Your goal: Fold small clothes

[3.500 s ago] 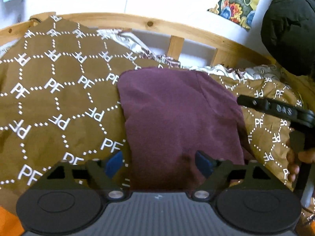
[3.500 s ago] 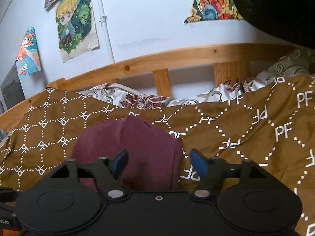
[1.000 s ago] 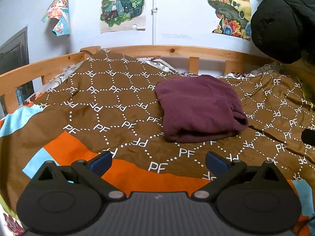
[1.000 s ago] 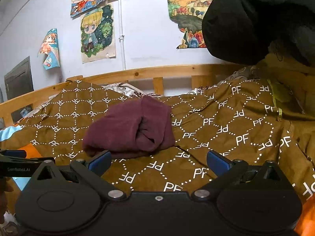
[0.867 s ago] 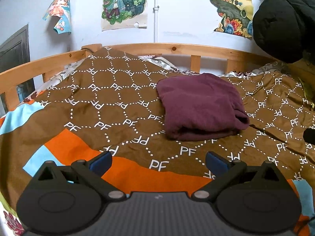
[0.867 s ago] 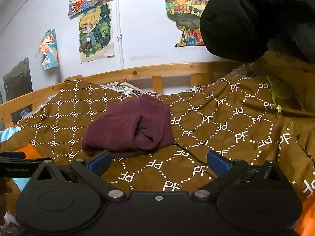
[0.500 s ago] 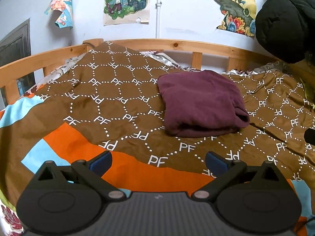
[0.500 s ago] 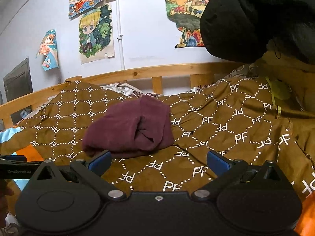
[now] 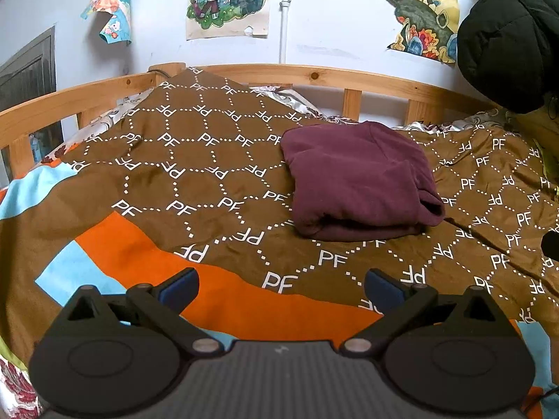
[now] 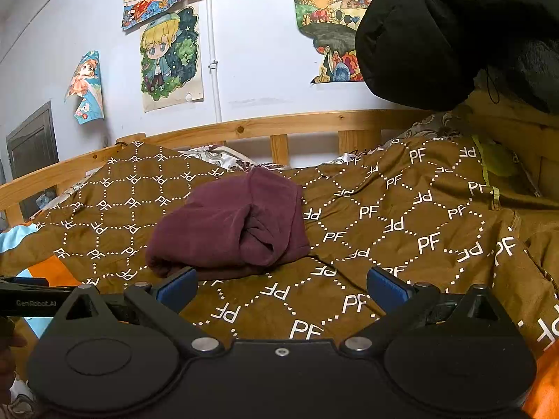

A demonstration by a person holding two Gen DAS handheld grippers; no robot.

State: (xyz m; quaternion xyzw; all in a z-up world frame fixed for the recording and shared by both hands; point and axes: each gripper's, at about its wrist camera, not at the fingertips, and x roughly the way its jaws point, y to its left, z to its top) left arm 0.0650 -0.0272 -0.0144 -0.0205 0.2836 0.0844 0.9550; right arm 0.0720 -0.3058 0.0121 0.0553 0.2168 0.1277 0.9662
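Since the earlier frame we find both tongs withdrawn from the folded maroon garment, now resting on the bed; left tongs and right tongs gape, empty.

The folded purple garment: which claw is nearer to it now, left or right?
Right. The right claw is open, its left finger almost at the front edge of the purple garment. The left claw is open too, farther back over the bedspread.
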